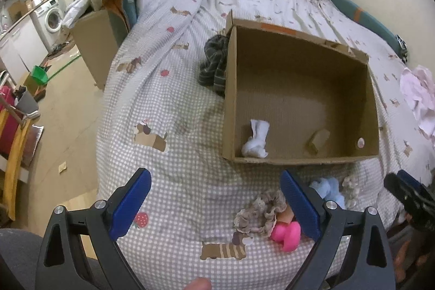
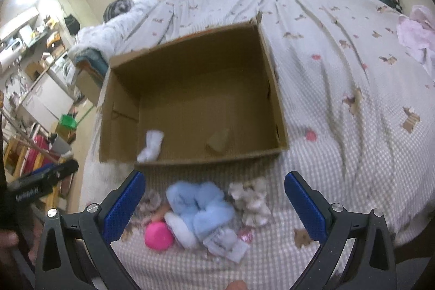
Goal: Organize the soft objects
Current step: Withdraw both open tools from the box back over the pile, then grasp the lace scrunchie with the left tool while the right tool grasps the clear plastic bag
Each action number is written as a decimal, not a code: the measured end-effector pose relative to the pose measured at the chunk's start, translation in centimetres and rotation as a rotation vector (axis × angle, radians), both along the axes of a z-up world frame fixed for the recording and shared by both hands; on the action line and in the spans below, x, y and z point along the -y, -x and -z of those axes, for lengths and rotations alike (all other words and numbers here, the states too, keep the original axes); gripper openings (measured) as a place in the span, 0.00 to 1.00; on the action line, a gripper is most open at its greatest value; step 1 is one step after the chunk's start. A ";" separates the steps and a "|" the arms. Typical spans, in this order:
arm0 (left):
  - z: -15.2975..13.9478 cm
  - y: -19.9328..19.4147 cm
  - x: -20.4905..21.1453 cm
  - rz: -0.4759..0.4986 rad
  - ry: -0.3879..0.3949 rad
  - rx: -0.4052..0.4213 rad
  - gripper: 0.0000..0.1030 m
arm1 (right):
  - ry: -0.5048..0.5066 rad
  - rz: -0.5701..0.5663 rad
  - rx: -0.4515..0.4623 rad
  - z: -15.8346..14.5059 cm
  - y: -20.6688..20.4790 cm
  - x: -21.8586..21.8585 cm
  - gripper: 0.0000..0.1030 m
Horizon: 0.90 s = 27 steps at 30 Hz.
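Your left gripper (image 1: 214, 201) and right gripper (image 2: 214, 204) both hover with jaws spread wide, gripping nothing. The cardboard box (image 2: 130, 64) at twelve o'clock holds one white sock (image 2: 151, 146). The blue fluffy sock (image 2: 201, 205), pink ball (image 2: 158, 235) and scrunchie (image 1: 258, 214) lie on the bed (image 2: 353, 154) just before it.

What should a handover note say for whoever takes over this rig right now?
Left gripper: jaws open, empty, above the bed.
Right gripper: jaws open, empty, above the pile.
Done: one white sock lies in the cardboard box.
Left: blue fluffy item, beige scrunchie, pink toy and cream plush in front of the box; dark striped cloth against its left wall.
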<state>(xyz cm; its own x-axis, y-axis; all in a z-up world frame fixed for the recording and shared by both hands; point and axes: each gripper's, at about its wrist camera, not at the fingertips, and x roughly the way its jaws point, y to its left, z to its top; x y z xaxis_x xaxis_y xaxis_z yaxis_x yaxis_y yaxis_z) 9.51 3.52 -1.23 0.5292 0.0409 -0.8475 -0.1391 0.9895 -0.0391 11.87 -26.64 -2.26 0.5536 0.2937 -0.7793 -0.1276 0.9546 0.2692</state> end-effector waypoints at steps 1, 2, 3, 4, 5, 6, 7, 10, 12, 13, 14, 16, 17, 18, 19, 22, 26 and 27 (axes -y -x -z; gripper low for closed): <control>0.3 -0.1 0.0 0.002 0.003 -0.011 0.92 | 0.003 -0.003 -0.011 0.3 0.2 0.1 1.00; 0.6 -0.1 -0.1 0.007 0.003 -0.022 0.92 | 0.008 -0.003 -0.023 0.5 0.4 0.2 1.00; 1.0 -0.1 -0.2 0.009 -0.002 -0.028 0.92 | 0.012 -0.004 -0.038 0.8 0.5 0.4 1.00; 1.4 -0.1 -0.2 0.010 -0.008 -0.034 0.92 | 0.012 -0.007 -0.053 1.2 0.7 0.5 1.00; 1.7 -0.2 -0.3 0.011 -0.015 -0.044 0.92 | 0.013 -0.009 -0.069 1.5 0.8 0.8 1.00; 2.0 -0.2 -0.4 0.010 -0.018 -0.058 0.92 | 0.015 -0.008 -0.080 1.9 0.9 1.0 1.00; 2.4 -0.3 -0.6 0.009 -0.014 -0.072 0.92 | 0.017 -0.008 -0.091 2.1 1.0 1.2 1.00; 3.4 -0.5 -1.0 -0.004 0.008 -0.107 0.92 | 0.001 0.013 -0.134 3.0 0.7 2.1 1.00; 4.0 -0.7 -1.1 -0.012 0.019 -0.125 0.92 | 0.021 0.054 -0.159 3.5 0.4 2.5 1.00; 4.4 -0.9 -1.1 -0.011 0.033 -0.138 0.92 | 0.048 0.080 -0.165 3.7 0.2 2.6 1.00; 4.8 -1.1 -1.0 -0.006 0.046 -0.151 0.92 | 0.060 0.092 -0.169 3.9 0.1 2.6 1.00; 6.0 -1.6 -0.5 0.018 0.079 -0.198 0.92 | 0.065 0.101 -0.176 4.2 -0.3 2.7 1.00; 6.6 -1.7 -0.2 0.031 0.095 -0.221 0.92 | 0.066 0.102 -0.177 4.3 -0.5 2.6 1.00; 7.5 -1.9 0.4 0.053 0.120 -0.254 0.92 | 0.067 0.101 -0.173 4.2 -0.6 2.5 1.00; 8.0 -2.0 0.8 0.068 0.132 -0.276 0.92 | 0.065 0.101 -0.166 4.2 -0.6 2.5 1.00; 9.4 -2.4 2.6 0.118 0.128 -0.309 0.92 | 0.028 0.098 -0.144 3.7 -0.6 2.7 1.00; 10.6 -2.8 4.3 0.150 0.110 -0.316 0.88 | 0.000 0.105 -0.146 3.3 -0.5 3.3 1.00; 11.1 -2.9 4.5 0.148 0.118 -0.325 0.78 | -0.014 0.100 -0.150 3.3 -0.6 3.4 1.00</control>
<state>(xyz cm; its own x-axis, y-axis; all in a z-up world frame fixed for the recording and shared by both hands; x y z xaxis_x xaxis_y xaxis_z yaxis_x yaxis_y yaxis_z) 12.44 -0.97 -12.33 0.2247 -0.1240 -0.9665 -0.0190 0.9911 -0.1316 12.42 -30.03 -5.56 0.4582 0.2544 -0.8516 0.0101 0.9566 0.2912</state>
